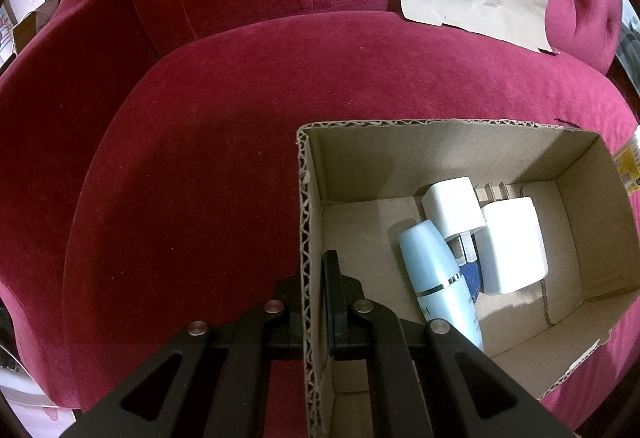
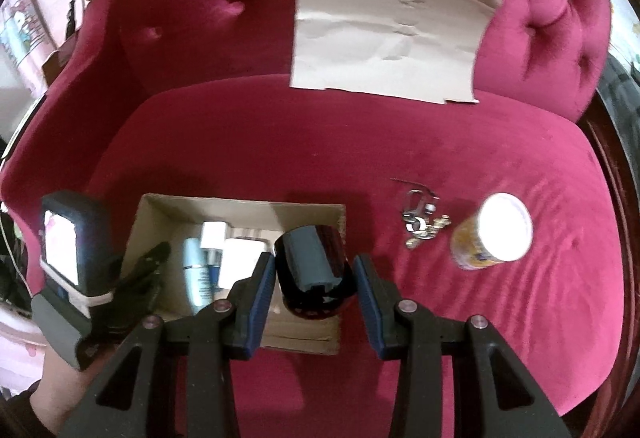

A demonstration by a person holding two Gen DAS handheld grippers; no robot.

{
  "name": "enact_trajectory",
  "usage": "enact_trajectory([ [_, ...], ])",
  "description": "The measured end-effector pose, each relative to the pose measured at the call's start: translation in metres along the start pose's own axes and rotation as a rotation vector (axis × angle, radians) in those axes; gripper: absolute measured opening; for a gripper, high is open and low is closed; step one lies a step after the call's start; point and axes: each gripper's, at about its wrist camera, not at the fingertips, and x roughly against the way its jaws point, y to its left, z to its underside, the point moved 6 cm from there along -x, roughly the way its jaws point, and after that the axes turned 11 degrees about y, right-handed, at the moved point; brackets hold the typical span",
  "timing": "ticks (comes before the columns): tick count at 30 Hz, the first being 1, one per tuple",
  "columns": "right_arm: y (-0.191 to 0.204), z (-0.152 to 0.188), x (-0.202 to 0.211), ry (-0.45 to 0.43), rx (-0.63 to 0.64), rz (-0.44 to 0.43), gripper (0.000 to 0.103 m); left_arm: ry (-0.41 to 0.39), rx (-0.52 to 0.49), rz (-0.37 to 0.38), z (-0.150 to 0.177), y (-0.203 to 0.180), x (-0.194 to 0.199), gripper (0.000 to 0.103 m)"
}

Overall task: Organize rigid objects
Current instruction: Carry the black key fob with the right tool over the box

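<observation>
An open cardboard box point(image 1: 400, 158) stands on the red velvet sofa seat. In it lie a light blue bottle point(image 1: 432, 266) and two white chargers, a small one point(image 1: 452, 210) and a larger one point(image 1: 512, 242). My left gripper point(image 1: 314, 282) is shut on the box's left wall, one finger outside and one inside. In the right wrist view my right gripper point(image 2: 314, 278) is shut on a glossy black cylinder point(image 2: 314, 262), held by its blue pads point(image 2: 260, 290) above the right part of the box point(image 2: 240, 204). The left gripper point(image 2: 152, 258) shows at the box's left wall.
To the right of the box on the seat lie a bunch of keys point(image 2: 420, 222) and an orange jar with a white lid point(image 2: 496, 234). A creased sheet of brown paper point(image 2: 384, 26) leans on the tufted backrest. A person's hand point(image 2: 60, 378) carries the left gripper.
</observation>
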Motion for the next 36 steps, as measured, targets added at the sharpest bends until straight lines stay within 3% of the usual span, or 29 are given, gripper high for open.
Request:
enact_trajectory([
  [18,0.063,-0.007,-0.023,0.027,0.117,-0.058,0.043,-0.001,0.0,0.003,0.0,-0.001,0.001,0.005],
  [36,0.082,-0.003,-0.059,0.076,0.127,-0.1,0.043,-0.002,0.0,0.004,0.0,-0.001,0.001,0.005],
])
